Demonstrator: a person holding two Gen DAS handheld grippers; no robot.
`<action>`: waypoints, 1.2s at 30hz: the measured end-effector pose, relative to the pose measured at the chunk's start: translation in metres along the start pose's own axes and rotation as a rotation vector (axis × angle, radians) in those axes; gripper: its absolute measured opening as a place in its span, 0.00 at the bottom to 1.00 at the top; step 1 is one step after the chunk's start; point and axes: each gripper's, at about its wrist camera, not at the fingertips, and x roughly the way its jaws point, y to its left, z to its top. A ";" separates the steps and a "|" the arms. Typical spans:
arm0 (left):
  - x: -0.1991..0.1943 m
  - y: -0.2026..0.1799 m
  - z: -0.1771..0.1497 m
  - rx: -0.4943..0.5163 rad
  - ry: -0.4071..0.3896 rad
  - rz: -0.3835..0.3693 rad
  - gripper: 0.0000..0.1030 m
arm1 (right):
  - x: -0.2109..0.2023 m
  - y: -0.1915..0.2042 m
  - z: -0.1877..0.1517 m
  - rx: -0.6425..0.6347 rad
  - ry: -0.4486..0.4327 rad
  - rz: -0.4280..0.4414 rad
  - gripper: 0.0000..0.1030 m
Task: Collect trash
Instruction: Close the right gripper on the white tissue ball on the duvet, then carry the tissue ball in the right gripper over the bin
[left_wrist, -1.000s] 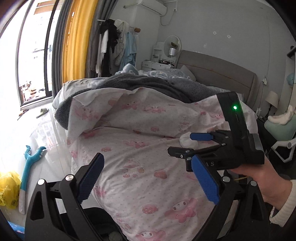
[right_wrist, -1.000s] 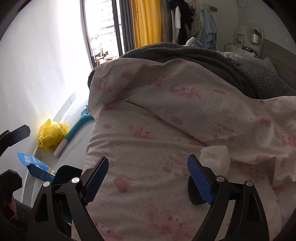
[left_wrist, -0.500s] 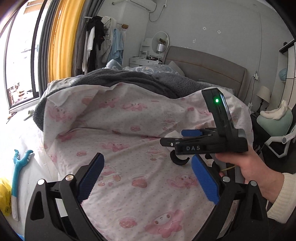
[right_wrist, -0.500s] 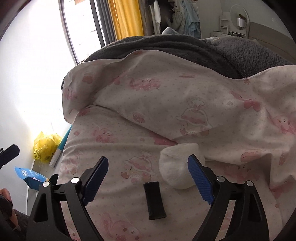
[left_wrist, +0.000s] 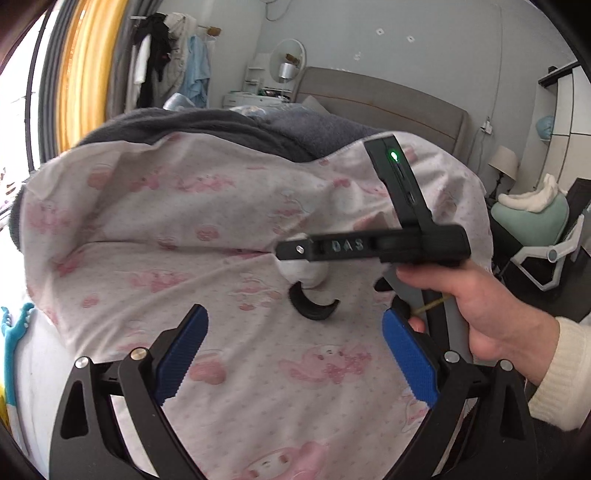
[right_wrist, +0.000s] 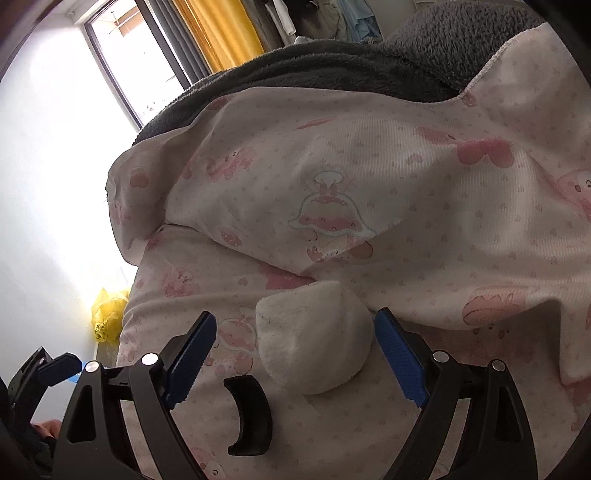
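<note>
Trash on the bed: white wad (right_wrist: 314, 339), soft and rounded, lying on the pink cartoon-print sheet (right_wrist: 424, 192) just below a fold. Sits between the blue pads of the right claw (right_wrist: 291, 354), nearer the right pad, apparently almost touching it; clear gap to the left pad (right_wrist: 192, 354). Right claw spread wide, holding nothing. Black crescent-shaped piece (right_wrist: 249, 417) lying on the sheet just near of the wad, to its left.

From the left wrist view: same wad (left_wrist: 301, 271) partly hidden behind the black body of the right claw (left_wrist: 369, 247), marked "DAS", green light lit on its upright part. Right hand (left_wrist: 480, 306) wrapped around the handle, cream sleeve cuff at the wrist. Black crescent (left_wrist: 312, 304) just near of the wad. Left claw (left_wrist: 293, 350) also spread wide, empty, hanging over the sheet, nearer than the wad and apart from it.

Dark grey blanket (left_wrist: 207, 127) heaped on the far side of the sheet. Grey headboard (left_wrist: 384, 101) far right, yellow curtain (left_wrist: 79, 70) far left. Yellow bag (right_wrist: 109, 310) on the floor at the left, beside the bed.
</note>
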 end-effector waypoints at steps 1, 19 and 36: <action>0.004 -0.002 0.000 0.005 0.006 -0.003 0.94 | 0.001 -0.001 0.001 -0.008 0.005 -0.002 0.86; 0.069 -0.024 -0.001 0.061 0.094 0.037 0.84 | 0.001 -0.022 0.000 -0.032 -0.007 0.042 0.54; 0.101 -0.017 0.002 0.098 0.165 0.045 0.66 | -0.037 -0.047 -0.005 -0.035 -0.056 0.095 0.54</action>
